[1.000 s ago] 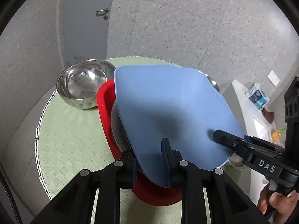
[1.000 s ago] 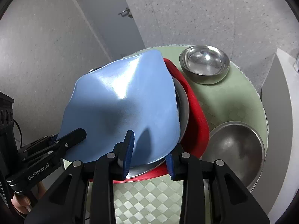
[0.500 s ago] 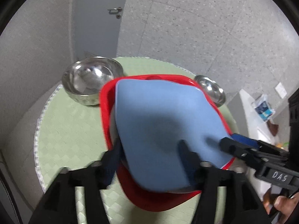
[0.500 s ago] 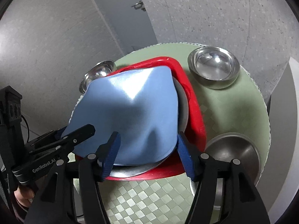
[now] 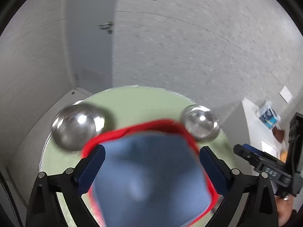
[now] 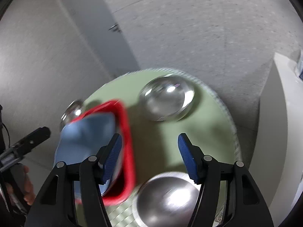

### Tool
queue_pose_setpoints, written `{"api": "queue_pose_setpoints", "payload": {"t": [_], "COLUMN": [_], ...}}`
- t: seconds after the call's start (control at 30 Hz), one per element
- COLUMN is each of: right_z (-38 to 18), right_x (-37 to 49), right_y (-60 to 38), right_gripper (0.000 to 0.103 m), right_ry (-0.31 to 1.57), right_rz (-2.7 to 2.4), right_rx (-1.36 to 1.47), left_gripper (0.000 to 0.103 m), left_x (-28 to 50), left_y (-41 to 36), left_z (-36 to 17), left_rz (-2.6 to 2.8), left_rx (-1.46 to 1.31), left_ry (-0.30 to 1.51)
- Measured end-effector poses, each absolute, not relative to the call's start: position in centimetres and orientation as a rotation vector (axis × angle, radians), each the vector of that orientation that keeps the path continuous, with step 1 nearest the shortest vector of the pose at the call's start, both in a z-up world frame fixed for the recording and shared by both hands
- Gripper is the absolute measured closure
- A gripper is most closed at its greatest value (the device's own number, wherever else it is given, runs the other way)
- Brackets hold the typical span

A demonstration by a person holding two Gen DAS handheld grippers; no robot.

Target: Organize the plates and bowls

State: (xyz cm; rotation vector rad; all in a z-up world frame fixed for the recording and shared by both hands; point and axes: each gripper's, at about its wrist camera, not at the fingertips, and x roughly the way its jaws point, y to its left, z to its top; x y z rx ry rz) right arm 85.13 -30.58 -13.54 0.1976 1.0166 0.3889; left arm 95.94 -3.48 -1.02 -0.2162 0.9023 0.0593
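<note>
While your left claw (image 5: 151, 162) hangs with its blue pads spread wide, gripping nothing, the square blue plastic plate (image 5: 149, 179) lies inside the red plastic tray (image 5: 161, 123) on the round green-matted worktop (image 5: 132, 104). Your right claw (image 6: 149, 151) is also spread apart and empty, to the right of that tray. Three round steel bowls stand around the tray: one (image 6: 166, 100) beyond it, one (image 6: 168, 200) nearest your right claw, one (image 5: 77, 124) at its far left corner.

Polished, mirror-bright metal bowls (image 6: 167, 100). Matt, smooth blue plate (image 5: 149, 179) in glossy red plastic tray (image 6: 128, 151). Woven green mat (image 6: 208, 132) over worktop.
</note>
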Motion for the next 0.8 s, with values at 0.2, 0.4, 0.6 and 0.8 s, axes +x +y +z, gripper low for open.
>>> {"api": "queue_pose_setpoints", "payload": {"t": [0.2, 0.4, 0.6, 0.8], "right_z": [-16.2, -19.3, -22.6, -24.1], "right_x": [90.6, 94.6, 96.9, 96.7], "right_y": [-32.9, -33.4, -33.0, -32.2], "right_gripper": [0.032, 0.032, 0.040, 0.063], "right_ry": [1.060, 1.142, 1.233, 1.279], "right_rz": [0.318, 0.321, 0.339, 0.374], "right_rx": [0.287, 0.345, 0.403, 0.439], "left_gripper": [0.005, 0.013, 0.026, 0.074], "left_x": [105.2, 111.6, 115.4, 118.5], "left_y": [-7.9, -11.0, -12.6, -13.2], "left_z": [-3.5, -8.4, -12.5, -15.2], "left_rz": [-0.024, -0.024, -0.012, -0.058], "left_rx": [-0.132, -0.041, 0.003, -0.022], "left_ry": [1.038, 1.192, 1.296, 1.377]}}
